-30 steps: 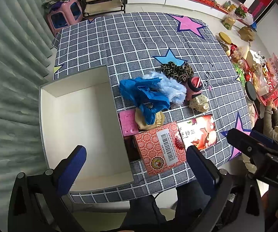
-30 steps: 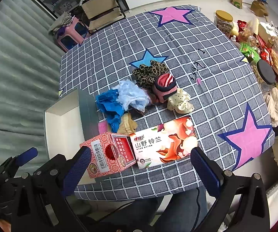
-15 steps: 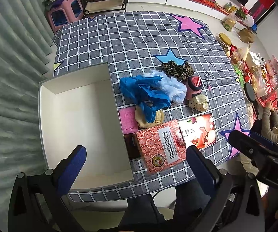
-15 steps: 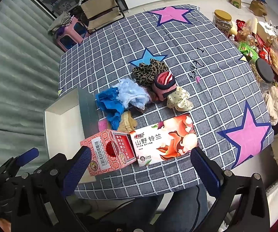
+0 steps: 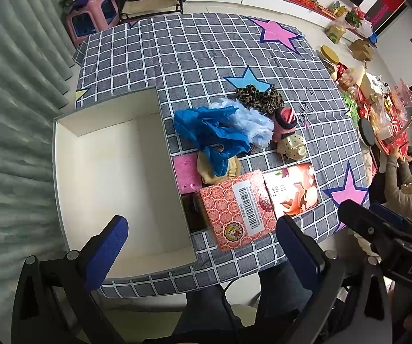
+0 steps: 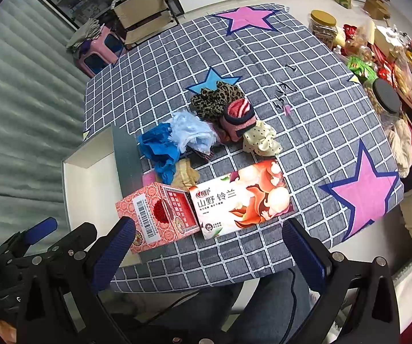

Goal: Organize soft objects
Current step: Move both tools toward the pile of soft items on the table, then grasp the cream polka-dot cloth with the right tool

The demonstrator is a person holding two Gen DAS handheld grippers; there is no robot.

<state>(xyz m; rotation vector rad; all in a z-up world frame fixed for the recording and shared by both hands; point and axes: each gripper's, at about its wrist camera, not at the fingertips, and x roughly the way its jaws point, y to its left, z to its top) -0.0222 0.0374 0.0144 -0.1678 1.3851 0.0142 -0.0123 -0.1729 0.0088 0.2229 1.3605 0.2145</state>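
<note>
Left gripper (image 5: 200, 240) and right gripper (image 6: 208, 246) both spread wide, nothing between the fingers — held off the near edge of the checked tablecloth (image 5: 200, 43). Soft pile (image 5: 228, 126) lies mid-cloth, just beside the white box (image 5: 114, 172) at the left edge; two cartons (image 6: 206, 203) sit at the near edge.

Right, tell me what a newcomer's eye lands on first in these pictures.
First the heap of soft things mid-table: a crumpled blue plastic bag against a pale blue tuft, with a leopard-print scrunchie behind them. Next, the big empty white box on the table's left side, and the two red printed cartons side by side at the near edge. Both the left hand-held gripper and the right hand-held gripper hover open, holding nothing.
</note>
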